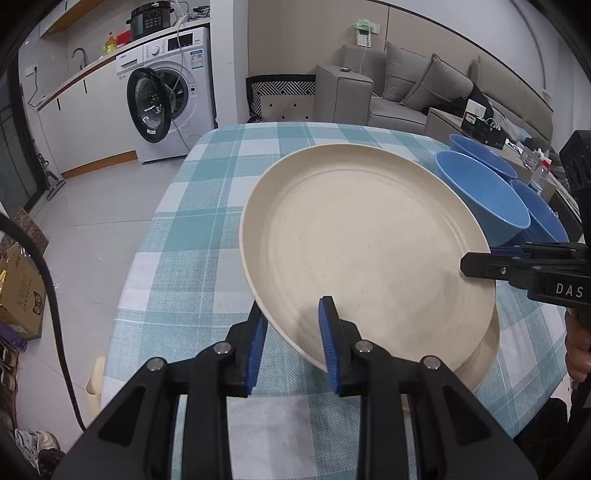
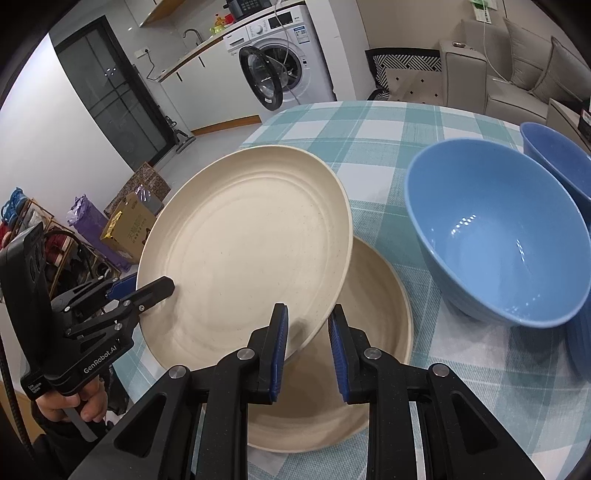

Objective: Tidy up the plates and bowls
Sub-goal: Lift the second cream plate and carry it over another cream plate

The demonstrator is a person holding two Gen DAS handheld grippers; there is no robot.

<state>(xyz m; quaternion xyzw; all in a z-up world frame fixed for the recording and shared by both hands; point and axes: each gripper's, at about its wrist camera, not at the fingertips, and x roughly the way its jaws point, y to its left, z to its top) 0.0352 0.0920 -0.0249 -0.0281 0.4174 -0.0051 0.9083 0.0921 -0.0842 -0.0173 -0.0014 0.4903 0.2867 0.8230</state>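
Both grippers, left gripper and right gripper, pinch opposite rim edges of a cream plate, held tilted above a second cream plate near the tabletop's near edge. Stacking seems underway; three blue bowls at the right edge look un-nested.

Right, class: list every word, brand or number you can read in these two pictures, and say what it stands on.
"DAS": on the right gripper, cut off at the picture's edge.
"GenRobot.AI": on the left gripper.
Small print beside it: too small to read.
Washing machine labels, pressure cooker panel, cardboard box print: too blurred to read.
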